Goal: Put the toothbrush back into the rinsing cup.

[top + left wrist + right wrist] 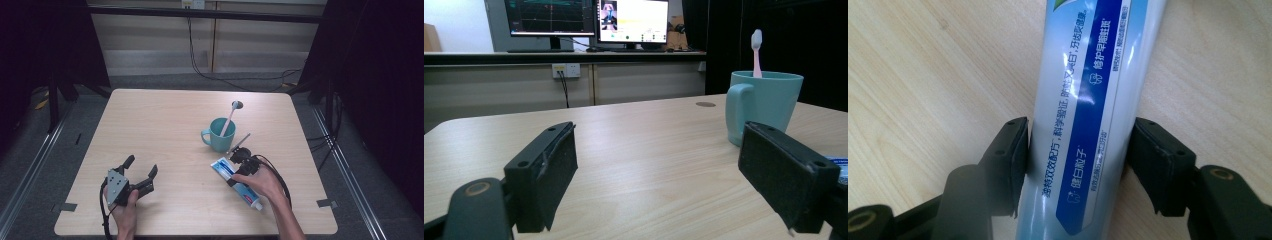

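Note:
A blue-and-white toothpaste tube [224, 169] lies flat on the wooden table [165, 125], right of centre near the front. My right gripper [233, 176] comes down on it from above. In the right gripper view the tube [1088, 100] runs between the two jaws of the right gripper [1078, 160], and both pads press on its sides. Just behind the tube stands a teal mug [220, 136] holding a pink toothbrush [230, 117], head up. My left gripper [142, 166] rests low at the front left, open and holding nothing. In its own view the left gripper [659, 170] faces the mug [764, 105] and toothbrush [756, 50].
A small dark round spot [239, 104] marks the table behind the mug. Tape marks sit at the front corners [327, 203]. Cables [240, 80] trail on the floor beyond the far edge. Monitors [589, 20] stand on a ledge behind the table.

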`<state>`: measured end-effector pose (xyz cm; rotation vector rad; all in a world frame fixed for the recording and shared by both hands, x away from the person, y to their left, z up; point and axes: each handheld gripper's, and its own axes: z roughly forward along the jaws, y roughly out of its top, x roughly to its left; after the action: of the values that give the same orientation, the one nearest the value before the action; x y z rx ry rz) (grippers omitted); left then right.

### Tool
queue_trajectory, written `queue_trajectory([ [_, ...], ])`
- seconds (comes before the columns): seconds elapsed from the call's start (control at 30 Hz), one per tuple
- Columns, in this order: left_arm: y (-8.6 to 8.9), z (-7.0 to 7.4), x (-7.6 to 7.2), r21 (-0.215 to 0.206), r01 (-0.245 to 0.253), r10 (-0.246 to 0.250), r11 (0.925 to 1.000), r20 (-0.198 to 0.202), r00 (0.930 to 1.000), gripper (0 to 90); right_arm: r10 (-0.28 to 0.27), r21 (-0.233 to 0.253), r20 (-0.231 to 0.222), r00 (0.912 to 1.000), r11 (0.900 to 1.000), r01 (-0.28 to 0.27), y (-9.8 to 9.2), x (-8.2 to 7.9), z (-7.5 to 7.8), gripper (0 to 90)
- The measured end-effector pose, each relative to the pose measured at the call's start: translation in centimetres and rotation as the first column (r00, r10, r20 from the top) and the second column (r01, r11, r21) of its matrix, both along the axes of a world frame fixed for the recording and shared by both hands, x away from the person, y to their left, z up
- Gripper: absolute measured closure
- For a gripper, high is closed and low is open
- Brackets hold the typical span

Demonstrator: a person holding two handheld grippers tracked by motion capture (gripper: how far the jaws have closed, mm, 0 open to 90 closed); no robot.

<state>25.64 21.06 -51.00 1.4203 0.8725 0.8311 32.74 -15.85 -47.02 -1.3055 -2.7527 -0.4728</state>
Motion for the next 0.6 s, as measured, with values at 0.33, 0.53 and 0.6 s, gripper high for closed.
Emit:
queue_trajectory([
  [0.33,0.0,0.0,0.0,0.001,0.005,-0.005,1.0,0.0,1.0,15.8,0.022,-0.048,-0.002,0.9998,0.999,-0.022,0.6,0.1,0.0,42.1],
  [0.53,0.1,0.0,0.0,0.002,0.013,-0.013,0.9999,-0.002,0.9999,15.8,0.022,-0.074,0.003,0.9998,0.997,-0.022,0.9,0.0,0.1,43.4],
  [0.6,0.1,0.0,0.0,0.007,0.013,-0.013,0.9999,-0.003,0.9999,15.8,0.032,-0.089,0.01,0.9994,0.996,-0.031,1.1,0.0,0.1,45.4],
])
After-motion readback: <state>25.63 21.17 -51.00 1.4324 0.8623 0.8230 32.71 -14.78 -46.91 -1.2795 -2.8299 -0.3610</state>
